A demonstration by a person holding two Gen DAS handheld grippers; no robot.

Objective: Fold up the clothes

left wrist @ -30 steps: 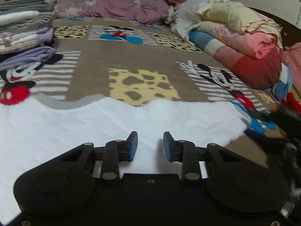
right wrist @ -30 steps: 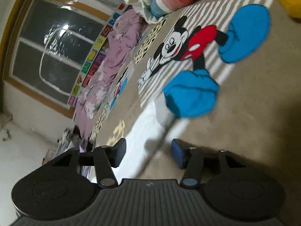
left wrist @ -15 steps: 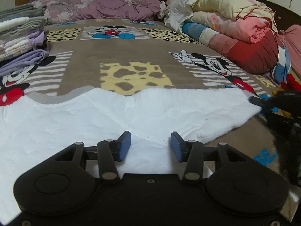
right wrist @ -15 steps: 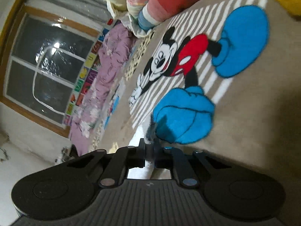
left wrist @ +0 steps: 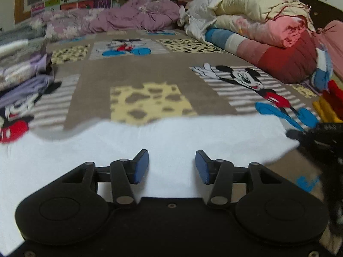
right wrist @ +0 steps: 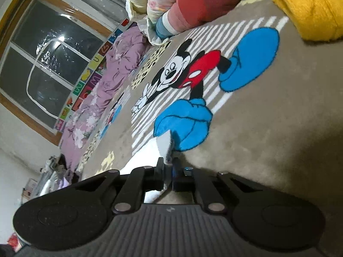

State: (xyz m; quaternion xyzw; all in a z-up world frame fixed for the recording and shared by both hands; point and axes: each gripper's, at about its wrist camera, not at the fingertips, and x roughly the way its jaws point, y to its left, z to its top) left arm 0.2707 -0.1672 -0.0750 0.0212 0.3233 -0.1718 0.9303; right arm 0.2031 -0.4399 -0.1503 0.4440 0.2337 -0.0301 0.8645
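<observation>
Right jaws: the right gripper (right wrist: 168,174) is clenched on a corner of the white soft cotton garment (left wrist: 163,141); a grey-shaded tip of cloth pokes out beyond the pads.
Left jaws: the left gripper (left wrist: 171,166) is released, its blue pads (left wrist: 142,166) apart above the white cloth and pressing on nothing.
Garment: spread flat on the near part of the brown plush cartoon-mouse blanket (left wrist: 137,70), its far edge wavy, its right corner running to the dark right gripper at the right edge of the left wrist view.
Surroundings: a stack of folded grey and lilac clothes (left wrist: 19,64) at far left; rolled pink, cream and red quilts (left wrist: 268,34) at far right; a crumpled purple floral duvet (left wrist: 120,19) along the far side; a yellow knitted item (right wrist: 308,10) near right.
Poor view: the right corner is blurred in the left wrist view, so how much cloth is pinched is probably little, but I cannot say.
Step in hand: likely securing a second hold before a fold.
Risk one: the corner may slip out when lifted, because the bite looks shallow.
Risk two: the left pads could close on two layers or on the blanket pile beneath, dragging the blanket.
Risk three: lifting one side alone would skew the fold and wrinkle the cloth.
</observation>
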